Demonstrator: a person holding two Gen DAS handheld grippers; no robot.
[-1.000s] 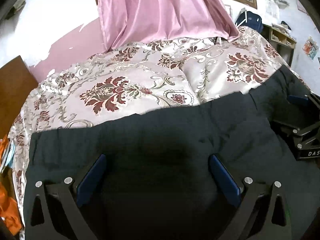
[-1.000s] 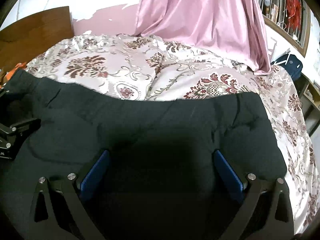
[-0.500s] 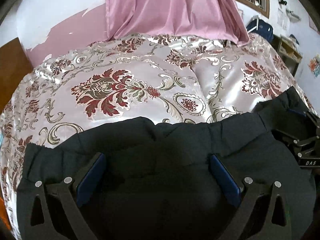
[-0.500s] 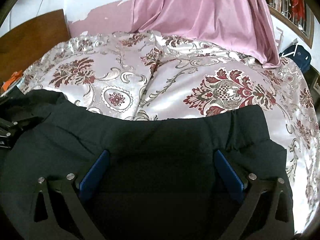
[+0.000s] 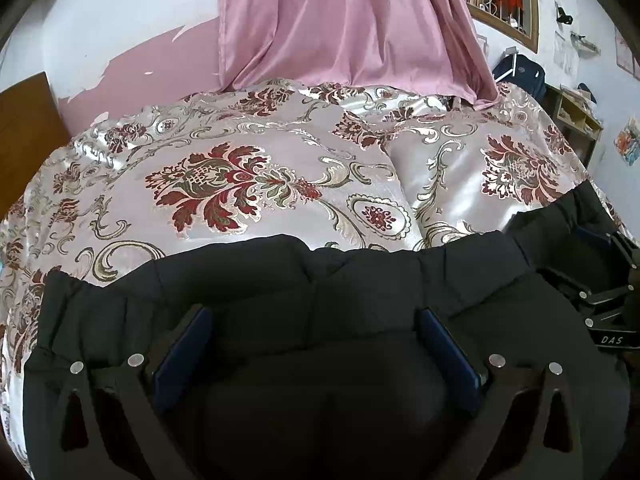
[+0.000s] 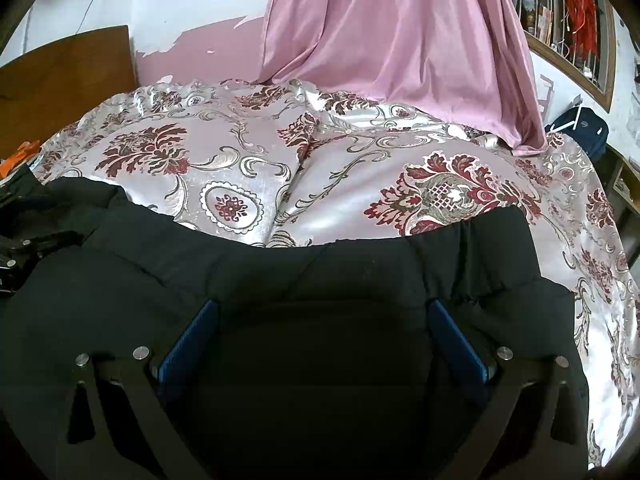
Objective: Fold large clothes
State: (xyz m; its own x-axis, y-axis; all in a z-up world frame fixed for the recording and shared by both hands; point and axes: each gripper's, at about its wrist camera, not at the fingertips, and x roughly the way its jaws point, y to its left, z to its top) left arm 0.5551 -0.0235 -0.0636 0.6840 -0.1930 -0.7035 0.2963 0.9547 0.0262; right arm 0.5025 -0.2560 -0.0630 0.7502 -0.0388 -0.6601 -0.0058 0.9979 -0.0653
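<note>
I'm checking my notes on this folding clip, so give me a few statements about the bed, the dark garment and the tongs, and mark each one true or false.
1. The black garment lies on a floral bedspread. True.
2. Both the left tongs and the right tongs stand open. True.
3. The curtain behind the bed is green. False: it is pink.
4. The garment covers the whole bedspread. False: most of the far half is bare.
5. In the left wrist view, the right tongs show at the right edge. True.
</note>
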